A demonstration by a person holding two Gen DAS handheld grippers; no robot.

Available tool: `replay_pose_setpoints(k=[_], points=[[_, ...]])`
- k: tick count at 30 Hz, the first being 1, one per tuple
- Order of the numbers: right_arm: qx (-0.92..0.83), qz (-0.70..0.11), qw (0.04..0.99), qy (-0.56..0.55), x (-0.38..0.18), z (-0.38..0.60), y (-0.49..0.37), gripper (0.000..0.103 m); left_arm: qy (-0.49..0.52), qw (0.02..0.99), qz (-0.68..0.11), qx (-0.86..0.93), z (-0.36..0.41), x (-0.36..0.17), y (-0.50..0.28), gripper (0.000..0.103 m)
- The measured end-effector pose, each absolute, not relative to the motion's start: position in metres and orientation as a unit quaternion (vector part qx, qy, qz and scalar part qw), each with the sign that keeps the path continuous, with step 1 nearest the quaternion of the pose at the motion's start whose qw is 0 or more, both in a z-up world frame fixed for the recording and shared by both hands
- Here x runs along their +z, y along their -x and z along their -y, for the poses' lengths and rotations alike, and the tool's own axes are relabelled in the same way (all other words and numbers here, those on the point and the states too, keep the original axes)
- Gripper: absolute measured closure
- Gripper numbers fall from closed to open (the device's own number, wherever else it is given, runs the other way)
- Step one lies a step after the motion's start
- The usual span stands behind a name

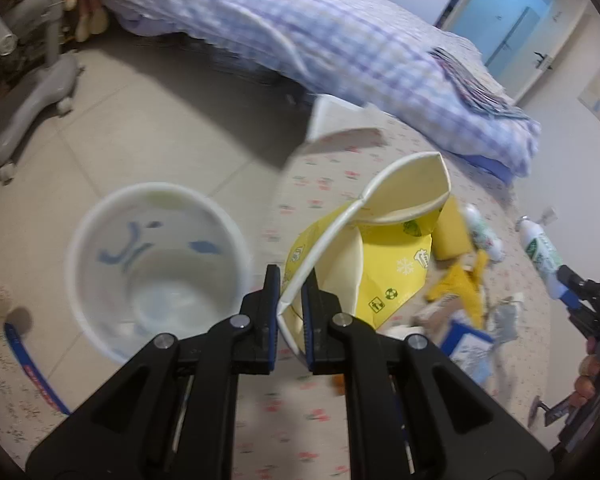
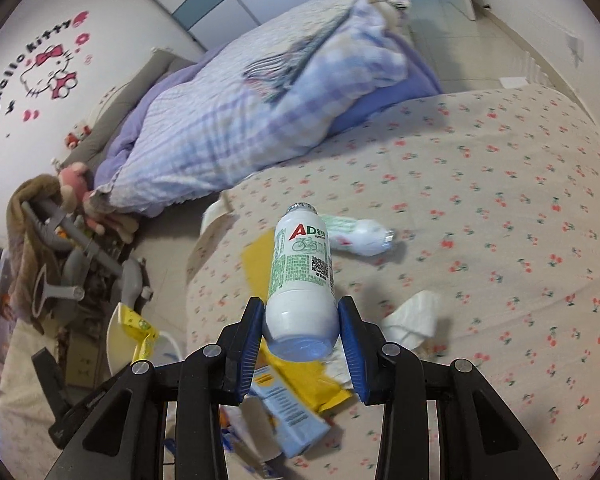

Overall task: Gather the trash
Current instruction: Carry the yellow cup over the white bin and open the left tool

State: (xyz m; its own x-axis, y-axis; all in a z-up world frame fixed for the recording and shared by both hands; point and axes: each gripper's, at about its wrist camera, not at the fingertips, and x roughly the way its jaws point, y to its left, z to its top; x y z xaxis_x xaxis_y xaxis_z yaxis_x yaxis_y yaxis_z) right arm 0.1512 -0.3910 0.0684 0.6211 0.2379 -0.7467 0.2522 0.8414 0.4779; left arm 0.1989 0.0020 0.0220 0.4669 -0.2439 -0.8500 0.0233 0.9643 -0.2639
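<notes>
My left gripper (image 1: 291,304) is shut on the rim of a crushed yellow paper cup (image 1: 364,256) and holds it above the bed edge, just right of a white trash bin (image 1: 156,264) on the floor. My right gripper (image 2: 302,340) is shut on a white AD milk bottle (image 2: 302,276), lifted over the bed; it also shows in the left wrist view (image 1: 542,256). More trash lies on the flowered sheet: a second white bottle (image 2: 360,236), a crumpled tissue (image 2: 414,318), a yellow wrapper (image 2: 300,380) and a light blue carton (image 2: 288,416).
A checked purple quilt (image 2: 236,120) is bunched across the bed (image 2: 500,200) behind the trash. A grey wheeled chair base (image 1: 32,96) stands on the tiled floor to the left. A blue pen (image 1: 32,372) lies on the sheet near the bin.
</notes>
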Motion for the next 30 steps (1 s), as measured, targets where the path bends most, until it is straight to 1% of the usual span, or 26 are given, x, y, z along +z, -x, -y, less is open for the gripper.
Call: replay_pose_setpoints(k=[8, 12, 14, 16, 17, 23, 28, 30], points=[[0.071, -0.458, 0.853, -0.24, 0.069, 0.305, -0.168, 0.064, 0.123, 0.848, -0.516, 0.003, -0.08, 0.007, -0.195, 0.091], [0.101, -0.473, 0.846, -0.224, 0.062, 0.264, -0.176, 0.064, 0.133, 0.84, -0.525, 0.028, -0.102, -0.001, -0.196, 0.091], [0.115, -0.482, 0.84, -0.221, 0.056, 0.244, -0.182, 0.064, 0.125, 0.836, -0.533, 0.043, -0.109, -0.005, -0.196, 0.078], [0.126, -0.49, 0.835, -0.217, 0.05, 0.226, -0.185, 0.064, 0.114, 0.831, -0.541, 0.065, -0.115, -0.008, -0.196, 0.02], [0.131, -0.495, 0.832, -0.214, 0.046, 0.217, -0.188, 0.064, 0.111, 0.834, -0.536, 0.073, -0.118, -0.007, -0.193, 0.015], [0.16, -0.519, 0.817, -0.194, 0.025, 0.168, -0.199, 0.064, 0.078, 0.836, -0.537, 0.083, -0.138, -0.006, -0.175, 0.013], [0.176, -0.538, 0.804, -0.18, 0.008, 0.133, -0.206, 0.064, 0.064, 0.838, -0.534, 0.089, -0.161, -0.011, -0.162, 0.007], [0.181, -0.547, 0.799, -0.173, -0.001, 0.12, -0.209, 0.064, 0.059, 0.837, -0.537, 0.092, -0.167, -0.013, -0.159, 0.007]])
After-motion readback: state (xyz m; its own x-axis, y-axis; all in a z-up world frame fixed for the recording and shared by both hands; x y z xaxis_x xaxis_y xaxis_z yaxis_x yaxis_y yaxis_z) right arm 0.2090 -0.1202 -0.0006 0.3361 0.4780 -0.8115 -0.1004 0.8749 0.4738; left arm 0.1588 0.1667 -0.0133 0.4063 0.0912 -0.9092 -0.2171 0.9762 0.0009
